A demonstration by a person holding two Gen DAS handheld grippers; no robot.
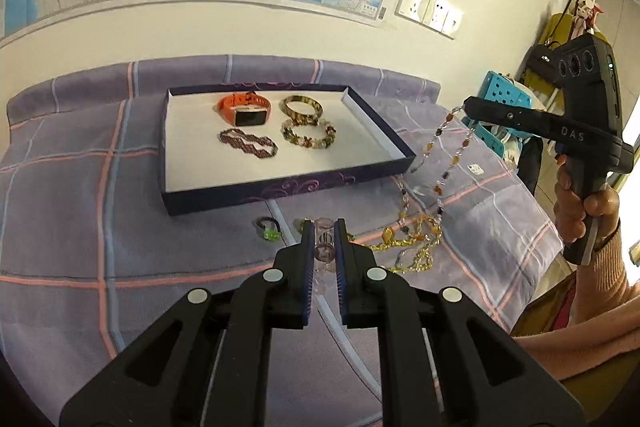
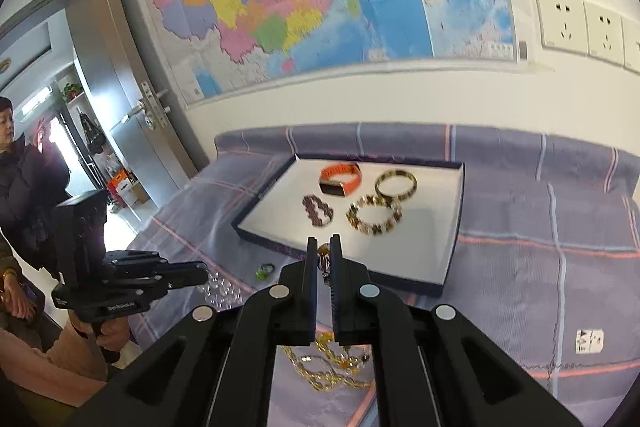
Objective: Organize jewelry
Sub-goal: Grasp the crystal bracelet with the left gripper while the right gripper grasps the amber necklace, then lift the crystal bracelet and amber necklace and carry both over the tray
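Note:
A dark blue tray (image 1: 280,185) with a white floor lies on the purple plaid cloth and holds an orange watch (image 1: 245,109), a gold bangle (image 1: 302,105), a beaded bracelet (image 1: 308,133) and a purple bracelet (image 1: 248,143). My left gripper (image 1: 323,233) is shut on a clear bead bracelet (image 1: 323,241) just above the cloth, in front of the tray. My right gripper (image 1: 466,105) is shut on a long amber bead necklace (image 1: 444,155) and lifts it; its lower end (image 1: 416,247) lies heaped on the cloth. The right wrist view shows the tray (image 2: 452,227) and the necklace (image 2: 324,261) between my right fingers.
A small green ring (image 1: 268,229) lies on the cloth before the tray. A white tag (image 1: 476,169) lies to the right. The wall with a map and sockets stands behind the table. A person (image 2: 16,163) stands by the door at left.

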